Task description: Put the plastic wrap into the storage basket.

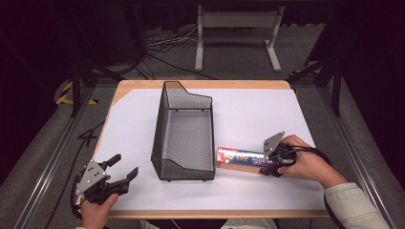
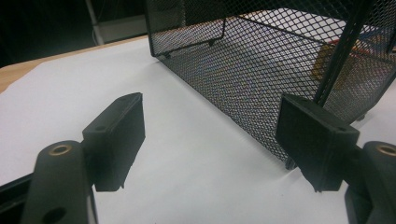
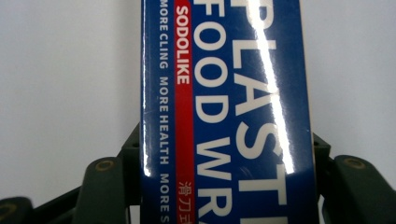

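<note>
A long blue box of plastic food wrap (image 1: pixel 239 156) lies flat on the white sheet, just right of a black wire-mesh basket (image 1: pixel 160 138). My right gripper (image 1: pixel 268 165) sits at the box's right end. In the right gripper view its jaws press against both long sides of the box (image 3: pixel 224 93), so the gripper (image 3: pixel 226 161) is shut on it. My left gripper (image 1: pixel 124 165) rests near the table's front left corner, left of the basket, jaws wide apart. In the left gripper view it (image 2: pixel 217 135) holds nothing, and the basket's mesh wall (image 2: pixel 261 79) stands just ahead.
The white sheet (image 1: pixel 133 124) covers most of the wooden table (image 1: pixel 143 85). The basket stands in the middle, empty inside. Beyond the far edge a metal stand (image 1: pixel 236 28) and cables lie on the floor.
</note>
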`<action>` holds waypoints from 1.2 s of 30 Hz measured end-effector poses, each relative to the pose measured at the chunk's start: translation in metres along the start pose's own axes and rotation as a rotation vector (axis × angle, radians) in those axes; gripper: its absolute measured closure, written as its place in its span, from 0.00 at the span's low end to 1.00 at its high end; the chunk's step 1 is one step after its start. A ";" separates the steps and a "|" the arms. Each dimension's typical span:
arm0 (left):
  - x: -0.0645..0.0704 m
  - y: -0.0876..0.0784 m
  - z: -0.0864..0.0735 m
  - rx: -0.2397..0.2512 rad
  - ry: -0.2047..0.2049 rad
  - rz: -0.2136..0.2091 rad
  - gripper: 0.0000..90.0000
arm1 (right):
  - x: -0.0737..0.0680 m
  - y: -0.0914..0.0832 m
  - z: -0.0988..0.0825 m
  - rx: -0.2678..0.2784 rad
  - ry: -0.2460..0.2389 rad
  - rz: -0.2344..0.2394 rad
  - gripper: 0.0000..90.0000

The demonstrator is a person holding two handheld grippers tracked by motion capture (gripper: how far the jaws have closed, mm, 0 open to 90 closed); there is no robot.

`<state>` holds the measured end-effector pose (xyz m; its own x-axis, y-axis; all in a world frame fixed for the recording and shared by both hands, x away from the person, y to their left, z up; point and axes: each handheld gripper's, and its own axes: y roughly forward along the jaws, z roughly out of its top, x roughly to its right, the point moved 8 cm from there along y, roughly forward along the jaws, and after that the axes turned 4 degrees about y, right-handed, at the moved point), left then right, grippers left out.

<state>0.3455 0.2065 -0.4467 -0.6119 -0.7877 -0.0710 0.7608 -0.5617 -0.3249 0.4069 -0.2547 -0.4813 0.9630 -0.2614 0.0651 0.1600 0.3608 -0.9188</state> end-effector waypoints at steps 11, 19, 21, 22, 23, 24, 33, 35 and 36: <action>0.000 0.000 0.000 0.000 0.002 0.001 0.28 | 0.001 -0.028 0.012 0.076 0.085 -0.004 0.45; 0.000 -0.001 0.001 0.000 0.006 0.003 0.28 | 0.005 -0.056 0.025 0.115 0.155 -0.030 0.44; 0.000 -0.001 0.001 0.001 0.003 0.002 0.28 | 0.007 -0.061 0.028 0.131 0.172 -0.051 0.44; 0.000 -0.001 0.001 0.001 0.003 0.002 0.28 | 0.008 -0.064 0.029 0.137 0.172 -0.056 0.44; 0.000 -0.001 0.001 0.001 0.003 0.002 0.28 | 0.009 -0.066 0.030 0.144 0.176 -0.062 0.44; 0.000 -0.001 0.001 0.001 0.004 0.002 0.28 | 0.010 -0.068 0.031 0.148 0.180 -0.068 0.44; 0.001 0.000 0.001 -0.001 0.004 0.000 0.28 | 0.017 -0.088 0.044 0.218 0.256 -0.113 0.44; 0.001 0.000 0.001 -0.001 0.005 -0.001 0.28 | 0.018 -0.091 0.047 0.231 0.263 -0.120 0.44; 0.001 0.000 0.001 -0.002 0.006 -0.002 0.28 | 0.019 -0.093 0.048 0.238 0.269 -0.123 0.44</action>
<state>0.3450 0.2055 -0.4463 -0.6146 -0.7851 -0.0763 0.7594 -0.5627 -0.3267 0.4207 -0.2499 -0.3761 0.8473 -0.5299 0.0354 0.3470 0.5019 -0.7923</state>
